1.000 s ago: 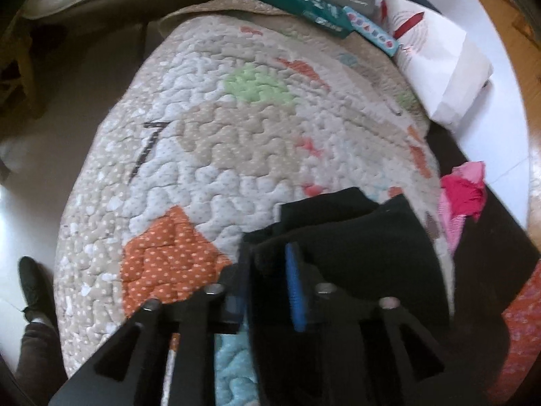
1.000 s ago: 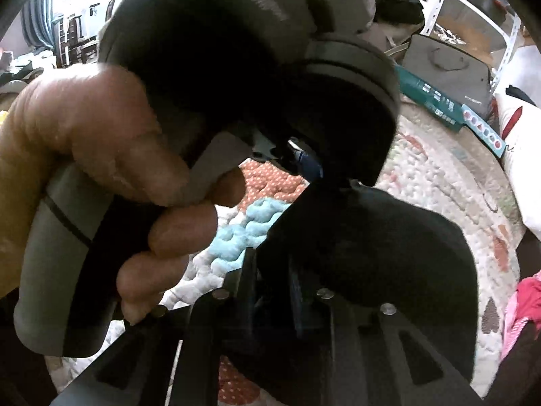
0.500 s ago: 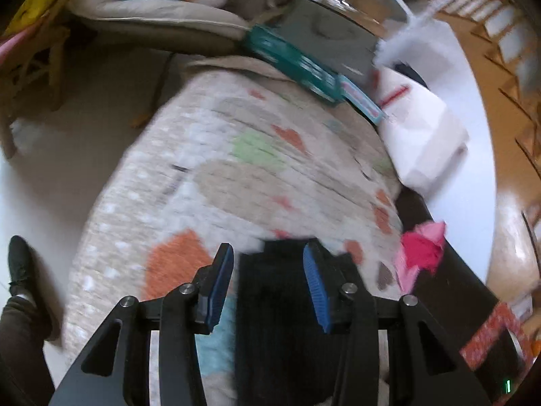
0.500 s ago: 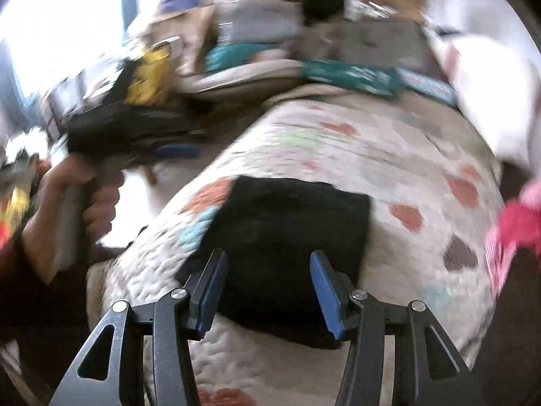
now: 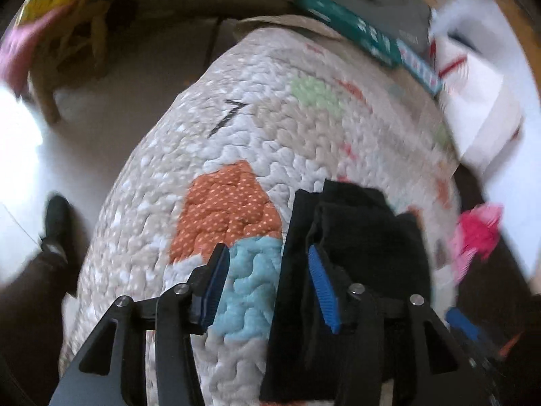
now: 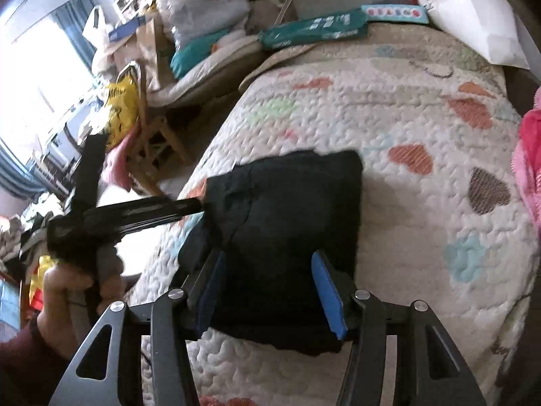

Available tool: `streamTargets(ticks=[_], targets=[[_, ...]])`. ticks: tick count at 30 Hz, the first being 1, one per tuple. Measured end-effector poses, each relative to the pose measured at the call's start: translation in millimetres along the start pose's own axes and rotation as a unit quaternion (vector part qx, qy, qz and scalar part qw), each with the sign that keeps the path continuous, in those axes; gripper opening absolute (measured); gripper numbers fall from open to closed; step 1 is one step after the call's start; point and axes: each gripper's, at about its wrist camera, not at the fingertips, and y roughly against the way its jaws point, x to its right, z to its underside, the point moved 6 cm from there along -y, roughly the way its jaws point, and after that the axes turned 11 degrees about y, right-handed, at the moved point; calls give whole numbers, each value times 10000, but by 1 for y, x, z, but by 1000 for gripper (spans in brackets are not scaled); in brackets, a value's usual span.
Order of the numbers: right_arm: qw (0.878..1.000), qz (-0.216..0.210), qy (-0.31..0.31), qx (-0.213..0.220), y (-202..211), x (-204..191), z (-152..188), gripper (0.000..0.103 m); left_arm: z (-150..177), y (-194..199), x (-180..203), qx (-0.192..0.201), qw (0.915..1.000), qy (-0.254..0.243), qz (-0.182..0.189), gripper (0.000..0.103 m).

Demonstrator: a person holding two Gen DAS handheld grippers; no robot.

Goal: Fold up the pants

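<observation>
While the quilted bed cover [image 6: 389, 108] is carrying the black pants [image 6: 290, 216] as a compact folded bundle near its front edge, the folding step is looking finished. The right gripper [image 6: 272, 291] and left gripper [image 5: 268, 286] have just been opening; nothing is held, both are hanging apart above it. Next move, I judge: only smoothing or withdrawing.
</observation>
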Motion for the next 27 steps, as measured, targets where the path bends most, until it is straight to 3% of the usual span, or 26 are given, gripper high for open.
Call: streamTargets(ticks=[3, 7, 13, 15, 17, 18, 20, 22, 24, 27], targets=[[9996, 59, -259, 36, 2, 16, -8, 77, 5, 2, -11, -277, 9975, 392, 527, 60], [9959, -183, -871, -148, -17, 40, -13, 77, 21, -6, 2, -591, 9922, 455, 1003, 64], [9795, -682, -1871, -290, -49, 67, -9, 78, 46, -36, 35, -806, 9929, -318, 817, 71], [9728, -833, -2140, -310, -59, 72, -5, 78, 52, -40, 45, -691, 9932, -652, 680, 79], [9659, -993, -2368, -347, -72, 76, -1, 78, 56, -43, 52, -627, 9926, -909, 503, 80], [9630, -1081, -2440, -380, -79, 76, 2, 79, 56, -44, 54, -620, 9923, -977, 448, 77], [9622, -1152, -2444, -340, -87, 73, 3, 80, 56, -46, 57, -676, 9912, -1070, 377, 46], [9666, -1172, -2252, -360, -89, 66, -1, 70, 53, -45, 57, -755, 9909, -998, 492, 35], [9721, -1108, -2023, -429, -85, 59, -6, 47, 52, -40, 57, -731, 9911, -985, 508, 32], [9803, -1086, -1610, -360, -70, 45, -20, 38, 50, -28, 62, -656, 9910, -1013, 584, 31]])
